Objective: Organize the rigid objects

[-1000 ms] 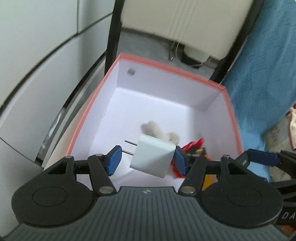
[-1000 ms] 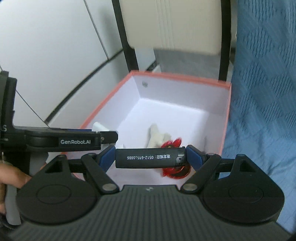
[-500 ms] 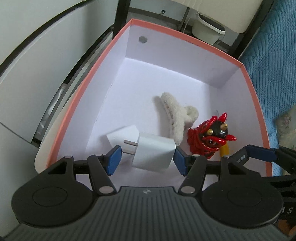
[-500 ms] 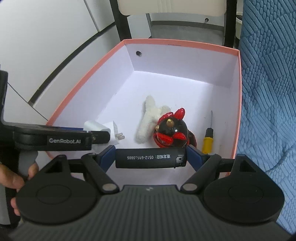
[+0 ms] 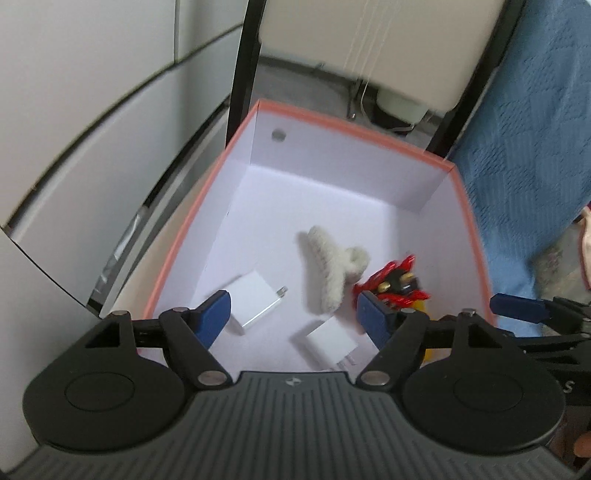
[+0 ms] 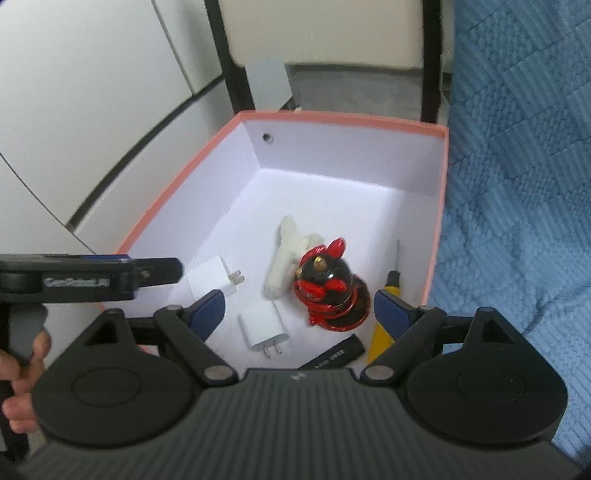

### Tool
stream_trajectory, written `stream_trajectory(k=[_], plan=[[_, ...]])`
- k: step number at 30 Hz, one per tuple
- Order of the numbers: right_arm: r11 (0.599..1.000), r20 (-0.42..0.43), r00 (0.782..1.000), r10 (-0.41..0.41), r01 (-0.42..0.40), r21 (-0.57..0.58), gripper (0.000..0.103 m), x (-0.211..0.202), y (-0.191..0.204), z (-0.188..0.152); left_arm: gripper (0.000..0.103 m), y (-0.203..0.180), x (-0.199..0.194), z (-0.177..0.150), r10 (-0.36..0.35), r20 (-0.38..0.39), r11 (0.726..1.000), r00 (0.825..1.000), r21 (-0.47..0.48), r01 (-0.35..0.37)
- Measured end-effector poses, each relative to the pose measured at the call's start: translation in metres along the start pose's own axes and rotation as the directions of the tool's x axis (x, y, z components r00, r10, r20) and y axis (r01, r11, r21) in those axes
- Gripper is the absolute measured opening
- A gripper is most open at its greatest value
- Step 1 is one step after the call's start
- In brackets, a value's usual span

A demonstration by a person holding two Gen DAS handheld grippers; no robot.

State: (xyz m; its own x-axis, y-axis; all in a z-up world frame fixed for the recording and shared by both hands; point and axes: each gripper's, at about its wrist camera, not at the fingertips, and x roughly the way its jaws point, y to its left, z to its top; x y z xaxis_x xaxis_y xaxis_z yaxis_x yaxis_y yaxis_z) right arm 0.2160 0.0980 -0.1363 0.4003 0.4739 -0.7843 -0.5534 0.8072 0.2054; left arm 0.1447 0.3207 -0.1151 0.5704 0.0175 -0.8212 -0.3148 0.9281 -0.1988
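Both grippers hang open and empty above a pink-rimmed box [image 6: 439, 206], their blue pads spread wide. The left gripper [image 5: 293, 314] holds its jaws apart over the box's near-left end, nothing between them; the right gripper [image 6: 299, 314] is likewise parted over the near end. On the white floor under the left jaws lie two white chargers: one [image 5: 255, 301] by the left wall with its prongs pointing toward the middle, the other [image 5: 330, 343] nearer the camera with its prongs toward the near edge. In the right wrist view the same pair show as the charger by the left wall [image 6: 212, 281] and the nearer one [image 6: 263, 328]. Just beyond them lies a fluffy cream hair clip [image 6: 290, 264], touching a red and black figurine [image 6: 330, 291] on its right. A black lighter [image 6: 334, 356] rests at the near edge, close to the figurine's base, and a yellow-handled screwdriver [image 6: 384, 314] lies along the right wall. A blue quilted cloth [image 6: 517, 184] flanks the box on the right; a chair [image 6: 332, 33] stands behind it.
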Motion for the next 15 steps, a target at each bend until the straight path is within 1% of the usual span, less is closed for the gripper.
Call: stream_trajectory(k=[6, 8, 11, 15], plan=[[1.0, 0.074, 0.997, 0.005, -0.005, 0.002, 0.089, -0.044, -0.008, 0.006, 0.081, -0.021, -0.049, 0.001, 0.001, 0.084, 1.0, 0.996, 0.011, -0.002], [1.0, 0.1, 0.995, 0.016, -0.016, -0.005, 0.089, -0.06, -0.012, 0.006, 0.081, -0.028, -0.065, -0.001, -0.006, 0.096, 1.0, 0.995, 0.03, 0.003], [1.0, 0.142, 0.99, 0.005, -0.003, -0.014, 0.089, -0.082, -0.014, 0.004, 0.081, -0.042, -0.092, -0.008, -0.001, 0.151, 0.998, 0.988, 0.055, -0.007], [1.0, 0.186, 0.983, 0.015, -0.011, -0.023, 0.089, -0.109, -0.016, -0.004, 0.081, -0.055, -0.116, -0.02, -0.012, 0.186, 0.998, 0.982, 0.064, 0.001]])
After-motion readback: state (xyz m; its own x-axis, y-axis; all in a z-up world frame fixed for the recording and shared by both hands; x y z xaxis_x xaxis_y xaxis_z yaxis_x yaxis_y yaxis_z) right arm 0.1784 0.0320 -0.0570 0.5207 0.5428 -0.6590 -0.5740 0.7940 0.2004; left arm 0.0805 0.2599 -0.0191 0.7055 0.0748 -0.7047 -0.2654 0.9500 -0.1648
